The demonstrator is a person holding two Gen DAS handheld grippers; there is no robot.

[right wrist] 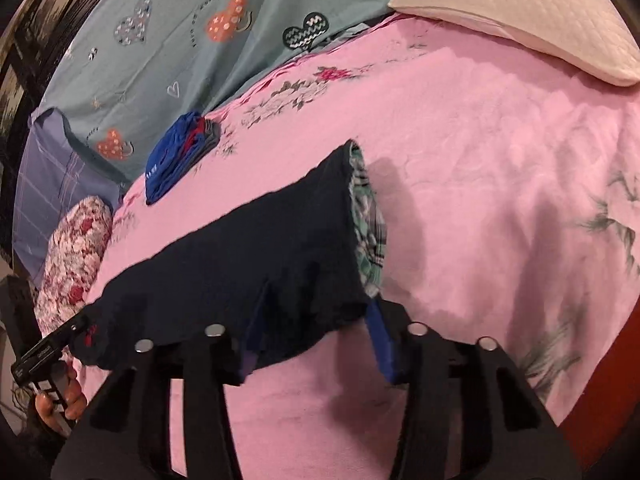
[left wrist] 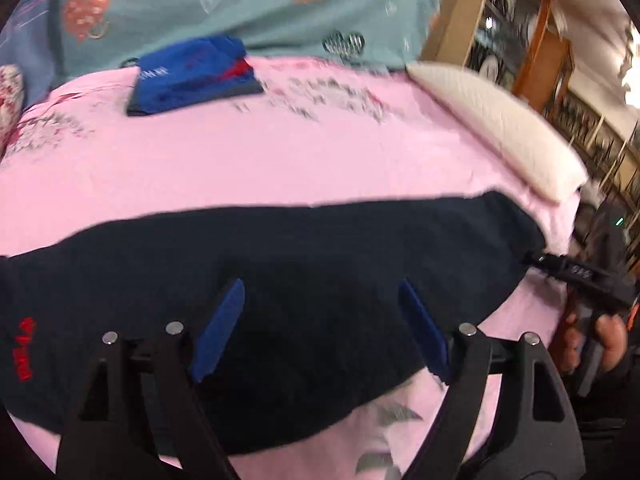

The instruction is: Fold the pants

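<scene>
Dark navy pants (left wrist: 300,260) lie stretched lengthwise across the pink bedspread (left wrist: 280,160), with red lettering (left wrist: 26,348) near one end. My left gripper (left wrist: 322,284) hovers over their middle, open, its blue pads wide apart and holding nothing. In the right wrist view the pants (right wrist: 260,248) end in a raised opening with plaid lining (right wrist: 370,220). My right gripper (right wrist: 316,312) is shut on that end; cloth drapes over and hides its left finger. The left wrist view shows the right gripper (left wrist: 560,268) at the pants' far right tip. A hand holds the left gripper (right wrist: 44,352).
A folded blue garment (left wrist: 192,76) (right wrist: 176,156) lies at the far side of the bedspread (right wrist: 480,160). A white pillow (left wrist: 500,128) (right wrist: 520,16) sits at one edge. A teal heart-print sheet (right wrist: 180,40) and floral bolster (right wrist: 76,248) lie beyond. Wooden cabinets (left wrist: 520,20) stand behind.
</scene>
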